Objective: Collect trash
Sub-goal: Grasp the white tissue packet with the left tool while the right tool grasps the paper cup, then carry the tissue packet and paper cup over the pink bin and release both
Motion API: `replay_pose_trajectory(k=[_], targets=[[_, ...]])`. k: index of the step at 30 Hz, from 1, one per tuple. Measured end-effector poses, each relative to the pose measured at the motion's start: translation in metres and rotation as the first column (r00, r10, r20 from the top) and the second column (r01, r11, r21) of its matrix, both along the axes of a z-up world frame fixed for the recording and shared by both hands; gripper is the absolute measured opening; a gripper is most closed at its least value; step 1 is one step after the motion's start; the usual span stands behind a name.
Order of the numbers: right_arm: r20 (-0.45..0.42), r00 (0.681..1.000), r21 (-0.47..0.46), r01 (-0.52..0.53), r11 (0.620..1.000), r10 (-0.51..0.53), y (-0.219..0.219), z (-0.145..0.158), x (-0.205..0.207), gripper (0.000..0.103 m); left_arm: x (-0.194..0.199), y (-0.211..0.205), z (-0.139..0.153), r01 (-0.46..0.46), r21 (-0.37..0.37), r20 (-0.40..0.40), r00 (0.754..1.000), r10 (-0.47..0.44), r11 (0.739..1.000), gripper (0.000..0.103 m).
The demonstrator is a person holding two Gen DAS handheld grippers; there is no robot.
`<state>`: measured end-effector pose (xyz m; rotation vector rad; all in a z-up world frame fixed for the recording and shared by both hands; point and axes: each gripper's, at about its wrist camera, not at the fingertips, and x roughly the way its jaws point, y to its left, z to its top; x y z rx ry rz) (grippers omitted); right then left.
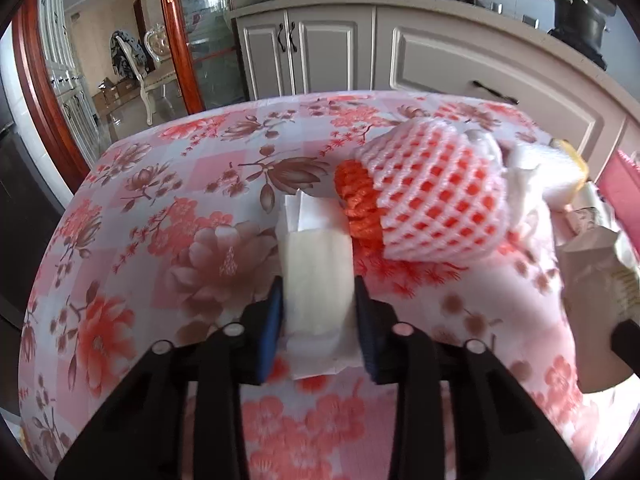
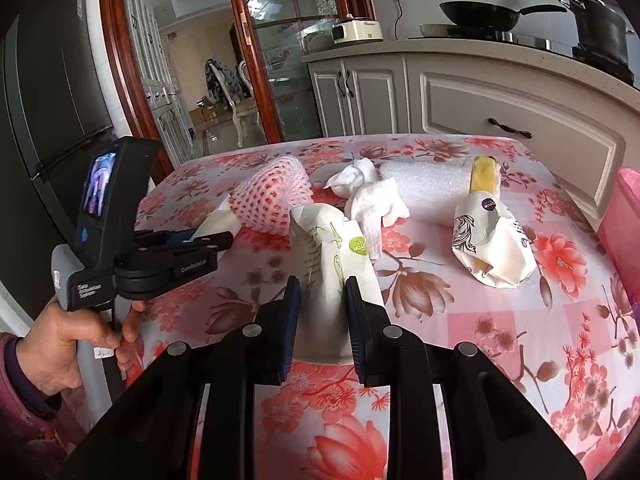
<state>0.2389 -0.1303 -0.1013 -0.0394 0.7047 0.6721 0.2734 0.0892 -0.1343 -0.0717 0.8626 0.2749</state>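
Left tongs point(image 1: 319, 304) are clamped on a folded white tissue point(image 1: 318, 276), held low over the floral surface point(image 1: 160, 208). Just beyond it lies the foam net point(image 1: 436, 196). Centre, right tongs point(image 2: 320, 312) pinch a paper carton point(image 2: 334, 264). Behind lies a crumpled tissue point(image 2: 370, 196), then a foam sheet point(image 2: 428, 184); further right, a printed wrapper point(image 2: 492, 244) near a pink bin point(image 2: 624, 220).
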Motion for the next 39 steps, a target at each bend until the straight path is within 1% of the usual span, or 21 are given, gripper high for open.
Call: replay_pose_trajectory(k=[3,6,11,16,20,23,27,30,31,35,39], targets=[[0.001,1.000,0.010,0.008,1.000,-0.008,-0.001,0.003,-0.010,0.023,-0.020,-0.007,0.008,0.025,-0.003,0.038,0.999,-0.025,1.000,0.026],[-0.001,1.000,0.019,0.014,1.000,-0.014,-0.002,0.005,-0.016,0.023,-0.035,-0.014,0.011,0.058,0.015,0.053,0.997,-0.058,0.998,0.023],[0.016,1.000,0.025,0.013,1.000,-0.013,-0.003,0.013,-0.031,0.023,-0.060,-0.025,0.017,0.094,0.006,0.082,0.992,-0.095,0.996,0.020],[0.036,0.999,0.043,0.026,0.999,-0.027,-0.009,0.019,-0.042,0.023,-0.091,-0.042,0.037,0.121,0.033,0.167,0.978,-0.125,0.992,0.020],[0.053,0.997,0.063,0.047,0.997,-0.050,-0.014,0.024,-0.052,0.023,-0.114,-0.058,0.052,0.137,0.081,0.247,0.957,-0.153,0.987,0.020],[0.076,0.994,0.075,0.067,0.995,-0.073,-0.019,0.029,-0.057,0.023,-0.126,-0.067,0.062,0.144,0.099,0.298,0.940,-0.167,0.985,0.020],[0.107,0.989,0.093,0.093,0.991,-0.103,-0.029,0.038,-0.063,0.023,-0.138,-0.076,0.074,0.157,0.105,0.354,0.917,-0.184,0.982,0.020],[0.148,0.981,0.113,0.113,0.987,-0.129,-0.037,0.046,-0.070,0.023,-0.147,-0.083,0.084,0.169,0.110,0.402,0.894,-0.199,0.980,0.020],[0.163,0.977,0.118,0.119,0.986,-0.138,-0.039,0.050,-0.073,0.023,-0.151,-0.087,0.090,0.174,0.114,0.422,0.883,-0.207,0.978,0.020],[0.217,0.960,0.140,0.146,0.979,-0.174,-0.049,0.062,-0.080,0.023,-0.158,-0.100,0.103,0.189,0.130,0.465,0.855,-0.228,0.973,0.020],[0.249,0.945,0.160,0.175,0.971,-0.211,-0.060,0.070,-0.084,0.023,-0.158,-0.109,0.112,0.199,0.140,0.488,0.839,-0.242,0.970,0.021]])
